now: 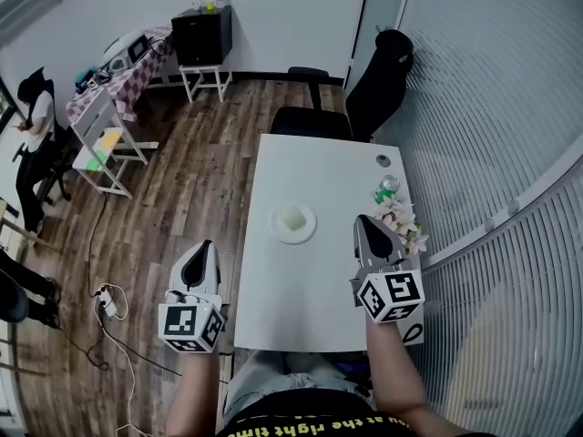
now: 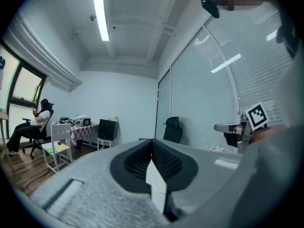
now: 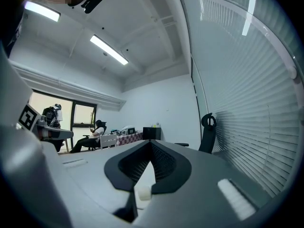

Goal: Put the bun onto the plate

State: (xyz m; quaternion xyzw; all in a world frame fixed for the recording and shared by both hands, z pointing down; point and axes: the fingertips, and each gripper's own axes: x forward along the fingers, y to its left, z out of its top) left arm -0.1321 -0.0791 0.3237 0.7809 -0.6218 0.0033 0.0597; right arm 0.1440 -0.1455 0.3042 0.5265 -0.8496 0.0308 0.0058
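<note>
White desk point(image 1: 310, 308), long and narrow, is running away from the person toward a black office chair point(image 1: 314, 116) at its far end.

- Bun point(image 1: 291, 218), pale and round, is sitting in the middle of the plate point(image 1: 312, 232), which is lying near the desk's centre. By the look of it the placing is done.
- Left gripper point(image 1: 207, 244) is hovering off the desk's left edge, over the floor, its jaws pressed together with nothing between them.
- Right gripper point(image 1: 363, 219) is hovering over the desk's right side, well apart from the plate, its jaws likewise pressed together and empty.
- Doing this step well, as I judge it: keep both grippers level and away from the plate so the bun is not nudged. Mind the right side, where a green can point(image 1: 389, 186) and a small bunch of flowers point(image 1: 403, 221) are standing just beside that gripper.

Room: wood floor point(image 1: 191, 180) is spreading out to the left, with a power strip point(image 1: 111, 303) trailing a cable. Slatted blinds point(image 1: 492, 107) are covering the right wall. A black cabinet point(image 1: 202, 35) is standing against the far wall, and a person point(image 1: 36, 116) is sitting at the far left.
</note>
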